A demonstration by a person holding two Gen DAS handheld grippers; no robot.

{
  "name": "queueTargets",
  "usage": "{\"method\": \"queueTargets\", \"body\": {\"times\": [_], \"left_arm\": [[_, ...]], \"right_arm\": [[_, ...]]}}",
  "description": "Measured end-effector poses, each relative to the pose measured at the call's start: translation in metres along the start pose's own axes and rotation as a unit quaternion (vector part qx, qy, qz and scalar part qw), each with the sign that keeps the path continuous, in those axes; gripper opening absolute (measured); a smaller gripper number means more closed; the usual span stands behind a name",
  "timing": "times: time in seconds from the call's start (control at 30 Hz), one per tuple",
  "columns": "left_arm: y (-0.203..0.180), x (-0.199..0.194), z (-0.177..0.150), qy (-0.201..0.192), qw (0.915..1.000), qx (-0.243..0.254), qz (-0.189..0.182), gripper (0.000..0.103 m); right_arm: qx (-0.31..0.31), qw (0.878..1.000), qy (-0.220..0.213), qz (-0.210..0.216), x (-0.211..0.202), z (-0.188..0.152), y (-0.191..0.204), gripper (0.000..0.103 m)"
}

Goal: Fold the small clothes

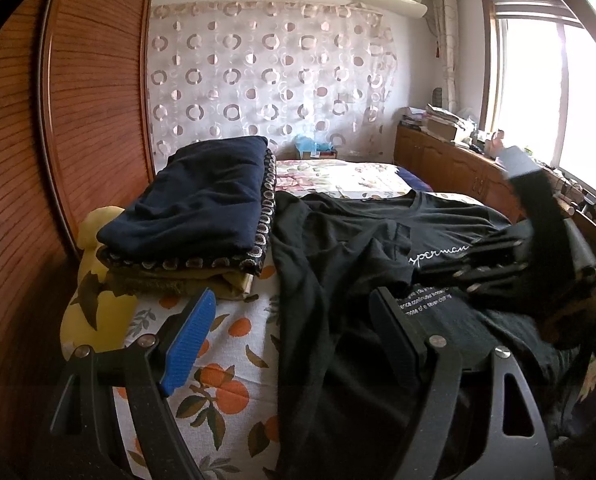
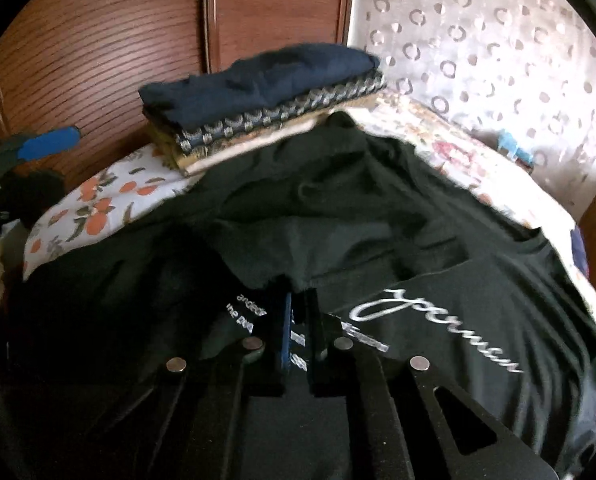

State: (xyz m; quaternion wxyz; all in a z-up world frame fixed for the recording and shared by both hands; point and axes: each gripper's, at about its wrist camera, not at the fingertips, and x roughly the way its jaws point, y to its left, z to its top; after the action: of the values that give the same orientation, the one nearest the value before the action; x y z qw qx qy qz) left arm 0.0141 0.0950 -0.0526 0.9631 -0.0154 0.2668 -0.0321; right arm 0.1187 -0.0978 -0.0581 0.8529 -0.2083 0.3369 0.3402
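Observation:
A black T-shirt (image 1: 338, 264) with white lettering lies rumpled across the bed; it also fills the right wrist view (image 2: 338, 208). My left gripper (image 1: 294, 332) is open, its fingers spread above the shirt's left side, holding nothing. My right gripper (image 2: 298, 320) is shut on a fold of the black T-shirt near the lettering. The right gripper also shows blurred at the right of the left wrist view (image 1: 494, 260). A stack of folded clothes (image 1: 202, 216), dark blue on top, sits at the bed's left; it also shows in the right wrist view (image 2: 258, 92).
The bed has an orange-print sheet (image 1: 226, 364). A yellow pillow (image 1: 94, 304) lies by the stack. A wooden wardrobe (image 1: 78, 100) stands left, a wooden cabinet (image 1: 450, 164) with clutter under the window right. A patterned curtain (image 1: 270, 68) hangs behind.

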Motion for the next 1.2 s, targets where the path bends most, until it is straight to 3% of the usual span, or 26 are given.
{"method": "queueTargets", "body": {"times": [0.27,0.33,0.4,0.47,0.63,0.8,0.87,0.9,1.2], "left_arm": [[-0.005,0.006,0.000,0.011,0.9999,-0.004,-0.010,0.080],[-0.007,0.008,-0.001,0.013,0.9998,-0.003,-0.012,0.080],[-0.009,0.010,-0.003,0.016,0.9998,-0.001,-0.012,0.080],[-0.010,0.010,-0.004,0.017,0.9998,-0.001,-0.013,0.080],[-0.007,0.009,-0.005,0.018,0.9998,-0.003,-0.013,0.080],[-0.004,0.009,-0.005,0.018,0.9997,-0.006,-0.013,0.080],[-0.004,0.008,-0.005,0.018,0.9997,-0.005,-0.013,0.080],[-0.004,0.008,-0.005,0.017,0.9997,-0.005,-0.014,0.080],[-0.004,0.008,-0.007,0.017,0.9997,-0.005,-0.019,0.080]], "right_arm": [[0.003,1.000,-0.015,-0.013,-0.045,-0.014,-0.012,0.006],[0.016,1.000,-0.019,-0.010,-0.045,-0.017,-0.017,0.027],[0.038,0.999,-0.022,-0.004,-0.039,-0.019,-0.022,0.040],[0.053,0.998,-0.026,0.006,-0.034,-0.021,-0.023,0.040],[0.043,0.998,-0.025,0.046,-0.012,-0.016,-0.002,0.040],[0.011,1.000,-0.003,0.020,0.023,-0.002,0.014,0.040],[0.001,1.000,0.015,-0.004,0.036,-0.001,0.013,0.029],[-0.002,1.000,0.019,-0.007,0.038,-0.001,0.012,0.007],[-0.039,0.999,0.012,-0.026,-0.012,-0.005,0.001,0.006]]}}
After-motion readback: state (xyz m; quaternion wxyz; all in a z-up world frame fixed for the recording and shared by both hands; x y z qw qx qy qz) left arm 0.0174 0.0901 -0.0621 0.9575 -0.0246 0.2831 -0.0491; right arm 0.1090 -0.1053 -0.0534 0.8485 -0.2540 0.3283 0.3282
